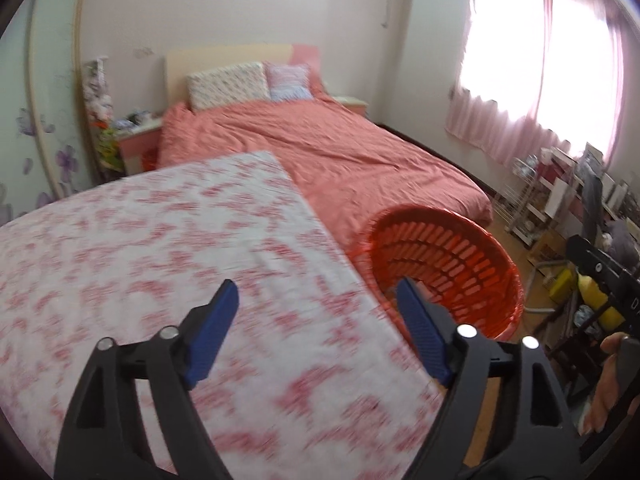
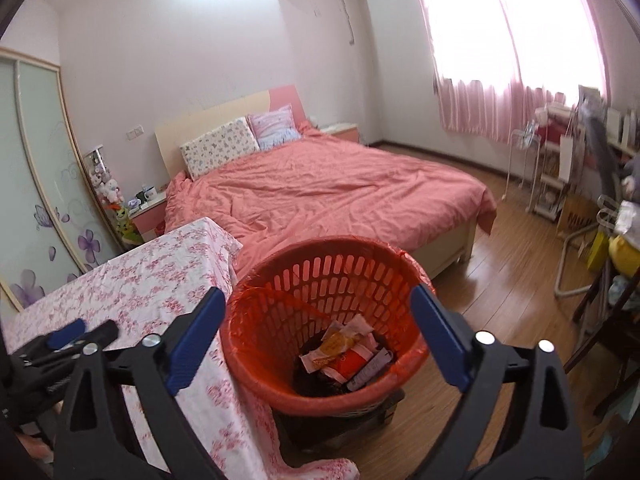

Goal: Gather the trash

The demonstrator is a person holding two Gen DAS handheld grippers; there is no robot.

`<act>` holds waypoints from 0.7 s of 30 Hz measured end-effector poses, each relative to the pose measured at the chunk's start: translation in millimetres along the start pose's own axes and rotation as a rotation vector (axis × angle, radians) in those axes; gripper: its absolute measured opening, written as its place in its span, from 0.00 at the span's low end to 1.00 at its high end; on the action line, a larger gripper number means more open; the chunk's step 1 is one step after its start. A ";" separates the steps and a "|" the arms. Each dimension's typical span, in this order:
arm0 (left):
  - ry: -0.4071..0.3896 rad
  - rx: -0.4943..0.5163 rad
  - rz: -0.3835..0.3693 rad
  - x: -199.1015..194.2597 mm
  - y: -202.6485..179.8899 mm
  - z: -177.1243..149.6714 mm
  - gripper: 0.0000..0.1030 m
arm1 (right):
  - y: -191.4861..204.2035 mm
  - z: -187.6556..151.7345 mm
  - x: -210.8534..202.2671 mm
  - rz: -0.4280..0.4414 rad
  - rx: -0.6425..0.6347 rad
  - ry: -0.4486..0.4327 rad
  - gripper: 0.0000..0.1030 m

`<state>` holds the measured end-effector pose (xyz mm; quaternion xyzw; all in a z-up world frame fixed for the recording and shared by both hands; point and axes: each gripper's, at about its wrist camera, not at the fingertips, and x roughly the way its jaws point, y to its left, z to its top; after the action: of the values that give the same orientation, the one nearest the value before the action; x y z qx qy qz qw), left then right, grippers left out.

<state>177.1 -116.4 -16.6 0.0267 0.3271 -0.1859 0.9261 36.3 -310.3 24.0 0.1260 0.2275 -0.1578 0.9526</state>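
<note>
Right wrist view: right gripper [image 2: 316, 336] wide and empty above bin [image 2: 320, 280], wrappers [image 2: 344, 354] dropped inside; left gripper [image 1: 316, 332] wide over surface [image 1: 160, 260].

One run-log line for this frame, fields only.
left gripper: open, empty | right gripper: open, empty | orange basket: wrappers inside | floral tablecloth: no trash visible

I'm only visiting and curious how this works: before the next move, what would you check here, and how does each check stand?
1. Left gripper open and empty: ok.
2. Right gripper open and empty: ok.
3. Wrappers lie inside the red basket: ok.
4. Basket upright beside the table: ok.
5. Floral tablecloth free of trash: cannot tell, blurred and partly out of view.
</note>
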 end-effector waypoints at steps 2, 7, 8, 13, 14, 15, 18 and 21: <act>-0.032 -0.005 0.041 -20.3 8.5 -8.2 0.87 | 9.9 -4.8 -13.3 -0.027 -0.034 -0.031 0.95; -0.107 -0.036 0.140 -68.3 29.5 -34.3 0.96 | 34.2 -19.0 -43.8 -0.125 -0.120 -0.101 0.98; -0.123 -0.039 0.163 -78.0 32.0 -40.6 0.96 | 38.1 -22.5 -49.0 -0.146 -0.134 -0.116 0.98; -0.170 -0.047 0.267 -111.3 38.6 -65.8 0.96 | 48.9 -40.1 -77.6 -0.183 -0.154 -0.147 0.98; -0.176 -0.054 0.280 -118.1 40.4 -71.8 0.96 | 49.7 -43.2 -81.7 -0.176 -0.144 -0.145 0.98; -0.179 -0.061 0.294 -122.6 41.5 -75.5 0.96 | 49.4 -47.5 -86.8 -0.172 -0.128 -0.145 0.98; -0.196 -0.081 0.336 -136.9 44.0 -85.8 0.96 | 52.7 -58.1 -94.4 -0.192 -0.121 -0.155 0.98; -0.204 -0.095 0.362 -147.2 45.5 -93.5 0.96 | 56.5 -66.0 -101.4 -0.224 -0.128 -0.180 0.98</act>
<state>32.4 -10.0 -2.6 0.0221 0.2298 -0.0027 0.9730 -55.3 -213.1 24.5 0.0241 0.1634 -0.2587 0.9517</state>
